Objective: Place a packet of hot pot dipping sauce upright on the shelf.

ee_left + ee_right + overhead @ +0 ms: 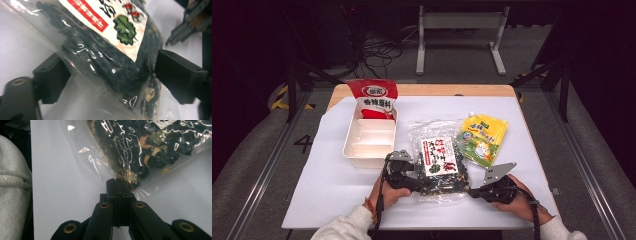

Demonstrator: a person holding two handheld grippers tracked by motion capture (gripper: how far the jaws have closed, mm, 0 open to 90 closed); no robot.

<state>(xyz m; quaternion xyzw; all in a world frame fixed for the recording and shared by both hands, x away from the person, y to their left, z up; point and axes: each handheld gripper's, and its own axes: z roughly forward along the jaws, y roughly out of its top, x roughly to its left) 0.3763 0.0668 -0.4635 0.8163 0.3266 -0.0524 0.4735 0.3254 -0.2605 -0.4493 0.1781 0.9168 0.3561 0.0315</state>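
A clear plastic bag of dark dried leaves, with a white label printed in red and black on its front, lies on the white table cover near the person's edge, between the two grippers. To its left stands a white divided tray, with a red-and-white snack packet propped in its far end; to its right, a yellow spouted pouch lies flat, just beside the bag.

The left gripper, held in the left hand, reaches in from the bag's near left corner. In the left gripper view its jaws stand wide, one on each side of the bag's bulging lower part; whether they press the plastic I cannot tell.

The right gripper, gripped by the right hand, points leftward at the bag's near right corner. In the right gripper view its jaws are pressed together, pinching the clear edge of the bag.
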